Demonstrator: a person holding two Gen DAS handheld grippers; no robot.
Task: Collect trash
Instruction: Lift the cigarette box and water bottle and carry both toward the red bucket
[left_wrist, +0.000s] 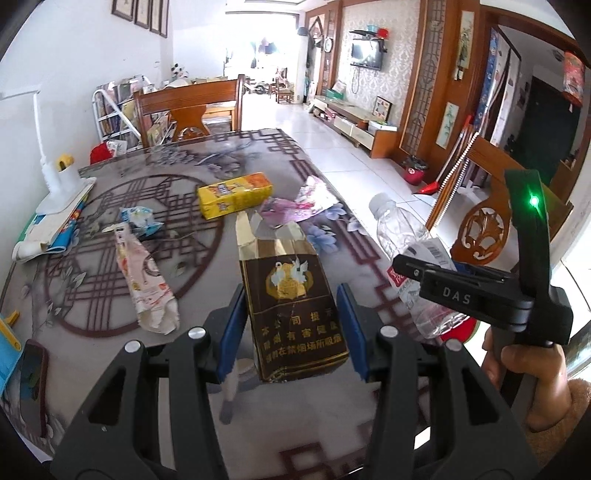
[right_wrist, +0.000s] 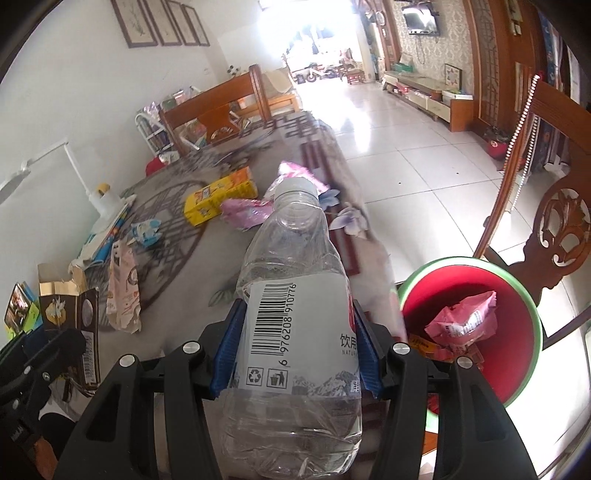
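left gripper (left_wrist: 291, 328) pinches one cigarette pack (left_wrist: 291, 295) | right gripper (right_wrist: 295, 350) pinches one bottle (right_wrist: 295, 295) (empty) | table (left_wrist: 207, 295): four wrappers

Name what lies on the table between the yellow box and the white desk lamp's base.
A crumpled blue-and-white wrapper lies between the yellow box and the lamp base; the left wrist view shows it best.

table (left_wrist: 207, 435): carton (left_wrist: 235, 195) behind wrappers (left_wrist: 147, 284); bin (right_wrist: 517, 295) right of table

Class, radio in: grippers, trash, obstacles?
Left gripper shut on brown carton. Right gripper shut on bottle. Bin beside table; path clear.
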